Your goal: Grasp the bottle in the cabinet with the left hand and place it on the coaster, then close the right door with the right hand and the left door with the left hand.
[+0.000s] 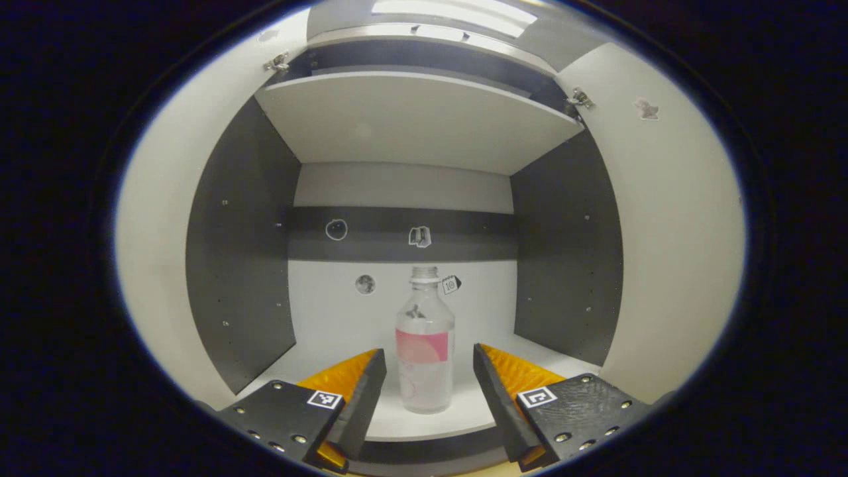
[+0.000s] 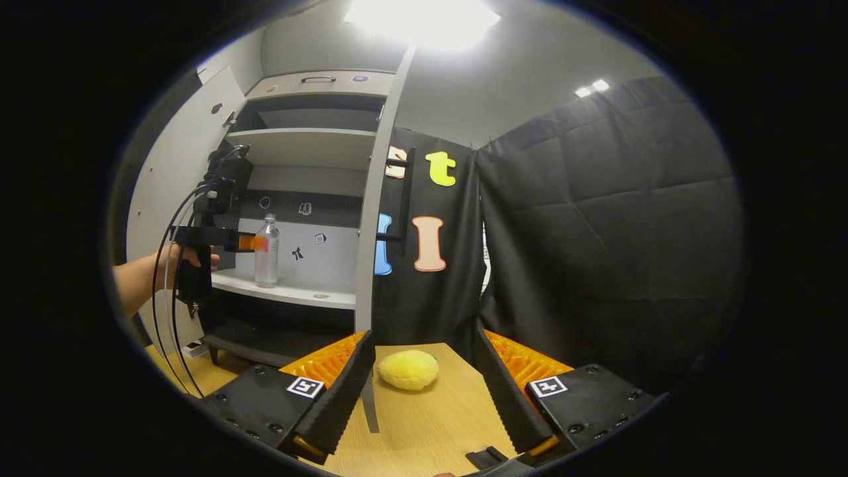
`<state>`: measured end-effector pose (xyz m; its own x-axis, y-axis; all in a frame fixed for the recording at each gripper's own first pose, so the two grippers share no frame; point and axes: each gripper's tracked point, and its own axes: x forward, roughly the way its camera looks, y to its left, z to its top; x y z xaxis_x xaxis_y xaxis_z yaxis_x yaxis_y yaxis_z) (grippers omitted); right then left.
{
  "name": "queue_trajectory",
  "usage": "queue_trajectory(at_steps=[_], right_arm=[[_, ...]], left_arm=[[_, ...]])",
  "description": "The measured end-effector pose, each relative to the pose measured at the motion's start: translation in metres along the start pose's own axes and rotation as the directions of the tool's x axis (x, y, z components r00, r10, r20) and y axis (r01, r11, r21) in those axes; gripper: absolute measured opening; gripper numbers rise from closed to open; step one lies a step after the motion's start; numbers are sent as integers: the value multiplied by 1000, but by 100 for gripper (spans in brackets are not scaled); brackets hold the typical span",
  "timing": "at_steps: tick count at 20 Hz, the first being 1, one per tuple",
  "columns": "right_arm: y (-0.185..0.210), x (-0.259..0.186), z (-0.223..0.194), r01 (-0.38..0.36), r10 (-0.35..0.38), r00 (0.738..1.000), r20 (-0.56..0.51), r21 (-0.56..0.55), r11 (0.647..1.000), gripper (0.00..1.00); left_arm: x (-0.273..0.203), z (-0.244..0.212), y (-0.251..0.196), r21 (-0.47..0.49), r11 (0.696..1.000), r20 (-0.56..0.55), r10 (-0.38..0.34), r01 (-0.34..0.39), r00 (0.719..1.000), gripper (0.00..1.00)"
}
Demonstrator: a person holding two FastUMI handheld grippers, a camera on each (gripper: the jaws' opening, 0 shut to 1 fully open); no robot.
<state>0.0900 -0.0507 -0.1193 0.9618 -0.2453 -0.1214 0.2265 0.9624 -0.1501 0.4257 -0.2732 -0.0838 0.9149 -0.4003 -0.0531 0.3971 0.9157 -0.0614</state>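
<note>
A clear plastic bottle [image 1: 424,338] with a pink label stands upright on the cabinet's white shelf [image 1: 424,424]. My left gripper [image 1: 429,371] is open, its fingers reaching on either side of the bottle with gaps on both sides. In the right gripper view the same bottle [image 2: 266,250] stands on the shelf, and the left gripper [image 2: 248,243] is held by a hand just in front of it. My right gripper [image 2: 424,371] is open over the wooden table [image 2: 424,424], with nothing between its fingers. Both cabinet doors stand open: left door [image 1: 156,265], right door [image 1: 676,252].
A yellow lemon-like object [image 2: 408,369] lies on the table ahead of the right gripper. The right door's edge [image 2: 371,225] with a black handle [image 2: 405,199] stands close to the left of it. A small black object [image 2: 487,457] lies at the table's near edge. An upper shelf [image 1: 417,119] hangs above the bottle.
</note>
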Motion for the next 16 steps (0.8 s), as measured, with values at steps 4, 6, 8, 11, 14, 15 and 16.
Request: queue_trajectory(at_steps=[4,6,8,11,14,15,16], right_arm=[[13,4,-7,-13,13,999,-32,-15,1000,96],[16,4,-9,-12,12,999,-37,-23,1000,96],[15,6,-10,0,-1,999,-35,-29,1000,96],[15,9,-9,3,-4,999,-44,-18,1000,96],[14,10,-11,3,-3,999,-50,-9,1000,96],[13,10,-10,2,-3,999,-49,-14,1000,96],[14,10,-10,-1,0,999,-48,-21,1000,96]], left_arm=[[24,-11,1,-4,1000,-23,-3,3,1000,80],[36,-14,2,5,1000,-29,-4,5,1000,81],[48,-18,1,21,1000,-42,-3,4,999,80],[59,-25,1,28,1000,-72,-1,3,997,81],[64,-32,6,40,999,-98,19,-15,995,87],[66,-35,6,40,999,-106,18,-14,994,80],[68,-36,7,31,999,-103,15,-12,995,87]])
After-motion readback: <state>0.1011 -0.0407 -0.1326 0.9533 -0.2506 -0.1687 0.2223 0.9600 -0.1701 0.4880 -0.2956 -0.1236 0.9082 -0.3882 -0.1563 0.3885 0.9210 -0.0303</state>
